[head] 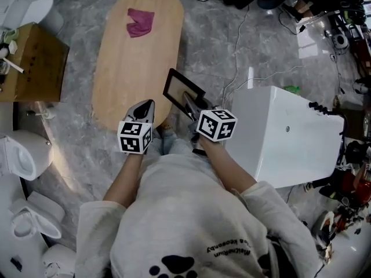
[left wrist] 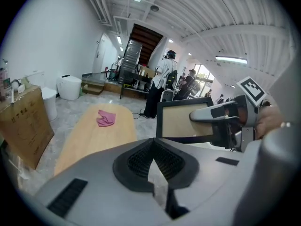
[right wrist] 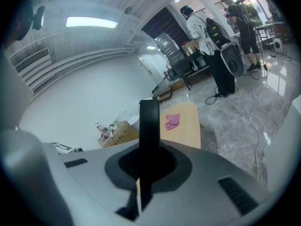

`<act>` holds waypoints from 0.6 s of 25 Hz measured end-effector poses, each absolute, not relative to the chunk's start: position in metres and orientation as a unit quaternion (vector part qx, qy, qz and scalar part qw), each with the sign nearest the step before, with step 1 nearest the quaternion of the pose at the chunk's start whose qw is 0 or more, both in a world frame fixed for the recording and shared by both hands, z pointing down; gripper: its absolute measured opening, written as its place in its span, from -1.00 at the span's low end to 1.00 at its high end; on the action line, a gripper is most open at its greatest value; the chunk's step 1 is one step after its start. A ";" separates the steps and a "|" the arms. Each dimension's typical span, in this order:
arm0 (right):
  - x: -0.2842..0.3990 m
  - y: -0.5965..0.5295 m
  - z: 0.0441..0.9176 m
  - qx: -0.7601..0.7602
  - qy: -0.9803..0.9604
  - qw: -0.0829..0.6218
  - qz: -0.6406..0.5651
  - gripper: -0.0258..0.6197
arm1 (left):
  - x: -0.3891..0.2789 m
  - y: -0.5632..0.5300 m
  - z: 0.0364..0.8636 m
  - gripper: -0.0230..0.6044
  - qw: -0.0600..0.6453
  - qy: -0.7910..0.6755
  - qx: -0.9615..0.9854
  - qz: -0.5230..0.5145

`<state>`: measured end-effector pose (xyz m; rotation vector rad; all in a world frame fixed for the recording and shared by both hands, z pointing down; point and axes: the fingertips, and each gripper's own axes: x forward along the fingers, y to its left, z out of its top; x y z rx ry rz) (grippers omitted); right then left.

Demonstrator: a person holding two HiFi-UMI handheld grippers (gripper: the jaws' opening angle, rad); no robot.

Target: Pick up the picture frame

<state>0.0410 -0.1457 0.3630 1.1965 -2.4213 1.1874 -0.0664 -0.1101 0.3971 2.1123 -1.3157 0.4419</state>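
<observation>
We hold the frame (head: 175,86) in our right gripper (head: 189,101), whose jaws are clamped on one edge of it. The frame hangs in the air, tilted, and touches neither the table (head: 124,68) nor the floor (head: 232,45). From the head view it sits just off the table's near right corner, over the grey marble floor. In the right gripper view we see it edge-on, a dark bar rising straight up from between the jaws. In the left gripper view its tan panel and black border face us, with the right gripper's jaws pinching its right side.

Our left gripper (head: 148,104) is beside the right one, apart from the frame. Its jaws are pressed together with nothing between them, and it points toward the table's near end.

A pink cloth (head: 141,22) lies crumpled near the table's far end. A white box (head: 284,132) stands just to our right, and a cardboard box (head: 35,68) stands left of the table.
</observation>
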 end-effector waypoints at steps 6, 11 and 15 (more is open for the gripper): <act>0.038 -0.152 0.320 0.415 -0.848 0.083 0.320 -0.87 | -0.062 -0.118 0.355 -0.90 0.257 -0.516 0.805 0.140; 0.035 -0.143 0.288 0.423 -0.867 0.074 0.254 -0.87 | -0.063 -0.120 0.311 -0.90 0.202 -0.545 0.806 0.112; 0.036 -0.139 0.269 0.431 -0.876 0.068 0.206 -0.87 | -0.059 -0.124 0.282 -0.90 0.154 -0.552 0.813 0.103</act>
